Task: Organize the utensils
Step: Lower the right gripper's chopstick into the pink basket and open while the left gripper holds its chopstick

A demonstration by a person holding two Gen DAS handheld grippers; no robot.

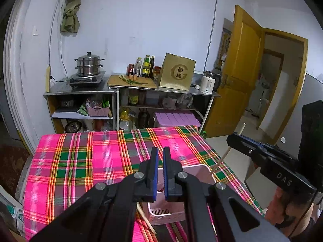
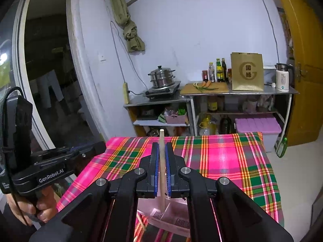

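My right gripper (image 2: pixel 161 147) is shut on a wooden chopstick (image 2: pixel 162 173) and holds it upright, its lower end inside a pink slotted utensil holder (image 2: pixel 171 215) on the plaid tablecloth (image 2: pixel 232 157). In the left wrist view the same chopstick (image 1: pixel 226 155) slants down into the holder (image 1: pixel 193 171), with the right gripper (image 1: pixel 238 139) at the right. My left gripper (image 1: pixel 160 151) is nearly shut and empty, above the holder. More chopsticks (image 1: pixel 146 219) lie on the cloth beside the holder, partly hidden by my fingers.
A metal shelf unit (image 1: pixel 131 89) stands behind the table with a steamer pot (image 1: pixel 88 64), cutting board, bottles, a gold bag (image 1: pixel 176 72) and a kettle. A yellow door (image 1: pixel 242 70) is open at the right.
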